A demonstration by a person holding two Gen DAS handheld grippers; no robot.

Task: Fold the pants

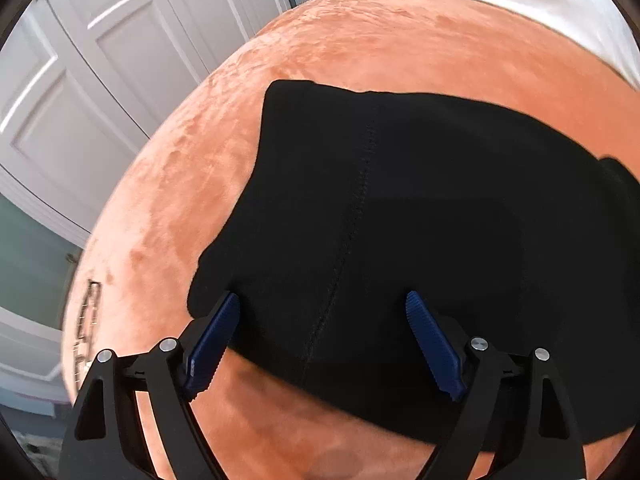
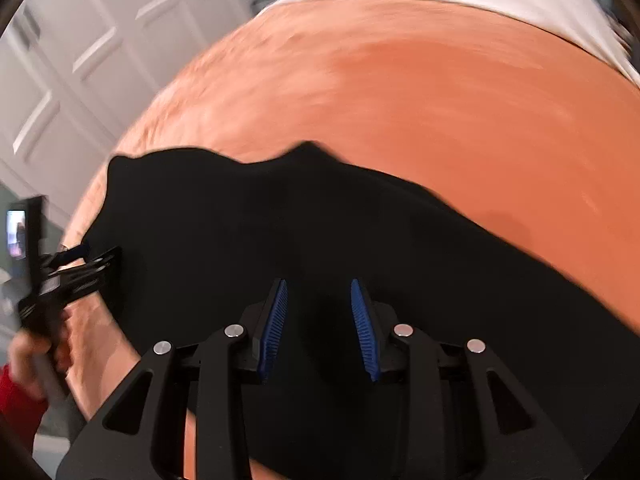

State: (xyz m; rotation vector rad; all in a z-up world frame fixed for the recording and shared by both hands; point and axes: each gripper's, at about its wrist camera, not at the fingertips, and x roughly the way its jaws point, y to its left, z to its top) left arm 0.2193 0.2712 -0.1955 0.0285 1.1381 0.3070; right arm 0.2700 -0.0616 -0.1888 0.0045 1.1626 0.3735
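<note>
Both grippers, left gripper and right gripper, are hovering wide-jawed, holding nothing, while black pants are lying between and beyond their jaws on an orange blanket; partly folded, seemingly, with more folding remaining.

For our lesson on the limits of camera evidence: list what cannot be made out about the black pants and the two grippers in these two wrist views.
1. Full length of the pants: cut off by the right edge of the left wrist view.
2. Folded layers: not readable, the black fabric shows no detail.
3. Right gripper contact with the cloth: uncertain, motion blur.
4. Left gripper lower reach: its own black frame hides the blanket below.
</note>
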